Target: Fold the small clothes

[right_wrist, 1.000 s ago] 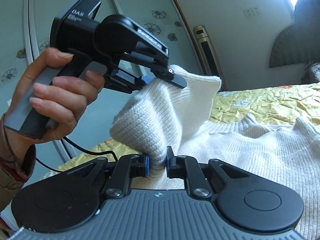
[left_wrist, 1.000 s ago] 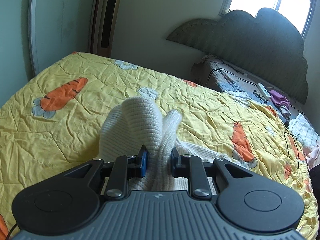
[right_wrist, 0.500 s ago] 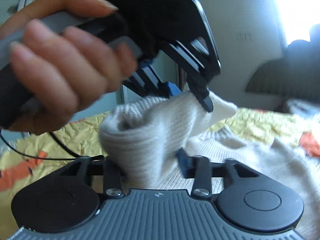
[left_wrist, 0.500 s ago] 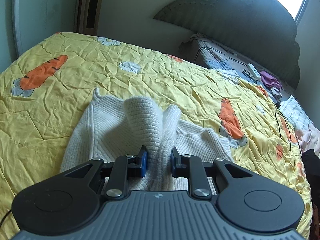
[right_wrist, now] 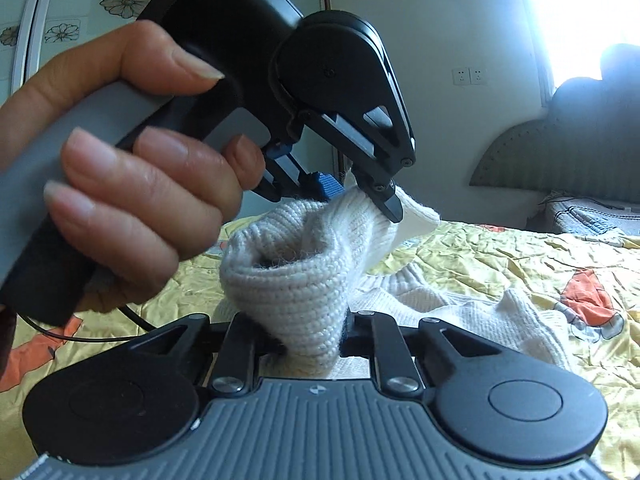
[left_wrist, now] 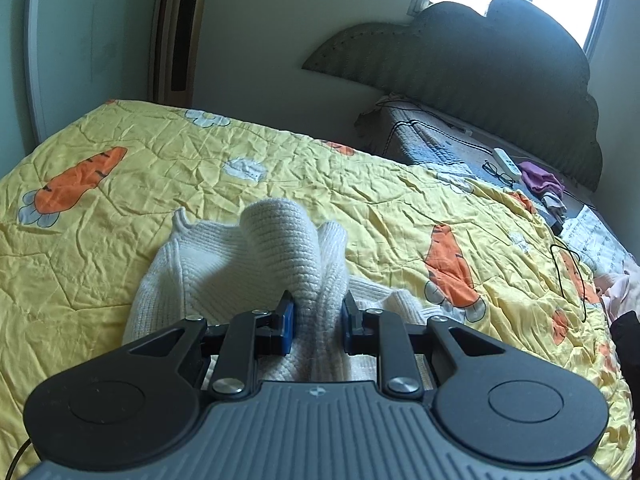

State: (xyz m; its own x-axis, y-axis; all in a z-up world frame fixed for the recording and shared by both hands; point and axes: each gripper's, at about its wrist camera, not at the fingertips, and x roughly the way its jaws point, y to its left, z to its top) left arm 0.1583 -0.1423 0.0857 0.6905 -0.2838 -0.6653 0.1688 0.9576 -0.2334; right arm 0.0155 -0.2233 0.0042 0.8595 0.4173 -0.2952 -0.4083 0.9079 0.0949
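Observation:
A white knit sweater [left_wrist: 224,268] lies partly spread on the yellow carrot-print quilt [left_wrist: 160,168]. One bunched fold of it rises toward me. My left gripper [left_wrist: 317,320] is shut on that fold, which sits squeezed between the blue pads [left_wrist: 286,318]. In the right wrist view a hand [right_wrist: 120,184] holds the left gripper [right_wrist: 360,196] just above and behind the raised fold of the sweater [right_wrist: 292,280]. My right gripper [right_wrist: 310,338] is closing its jaws on the lower end of the same fold, and the knit fills the gap between them.
A grey padded headboard [left_wrist: 500,52] and a grey blanket [left_wrist: 432,140] are at the far end of the bed. Glasses [left_wrist: 498,172], a white remote [left_wrist: 507,163] and purple cloth [left_wrist: 540,180] lie there. A black cable loop [left_wrist: 568,276] rests on the quilt at right.
The left gripper and its hand came closer and higher in the right wrist view. The right jaws widened around the fold, then closed in on it. More of the sweater lies spread on the quilt.

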